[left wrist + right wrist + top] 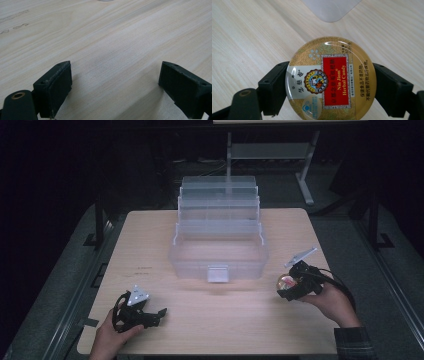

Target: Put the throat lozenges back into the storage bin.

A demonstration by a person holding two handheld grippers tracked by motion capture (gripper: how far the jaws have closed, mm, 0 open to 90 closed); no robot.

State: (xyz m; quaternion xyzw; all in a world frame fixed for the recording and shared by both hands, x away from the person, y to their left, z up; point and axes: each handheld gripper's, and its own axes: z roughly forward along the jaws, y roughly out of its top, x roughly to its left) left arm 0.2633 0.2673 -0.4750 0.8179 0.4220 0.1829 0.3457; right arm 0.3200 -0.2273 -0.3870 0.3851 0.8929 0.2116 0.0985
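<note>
Item: round candy tin (330,80), gold lid with a red panel reading "Nin Jiom Herbal Candy". Location: clamped between the jaws of the right gripper (330,86), one black pad touching each side of its rim, lid facing the gripper camera. In the high view the tin (286,281) sits at the tip of the right gripper (290,287), near the front right corner of the clear box and above the worktop (220,320).

Item: left gripper (115,87). Jaws released and spread wide, nothing between them but bare wood grain of the worktop (107,45). In the high view it (150,316) lies low at the near left, held by the person's left hand (112,337).

Item: clear plastic box (218,257), tiered trays folded back, front latch facing the person. It stands ahead of both pairs of jaws; a rounded clear corner of it (329,10) shows just beyond the tin.

Item: right hand (332,302), gripping the right gripper's handle.
</note>
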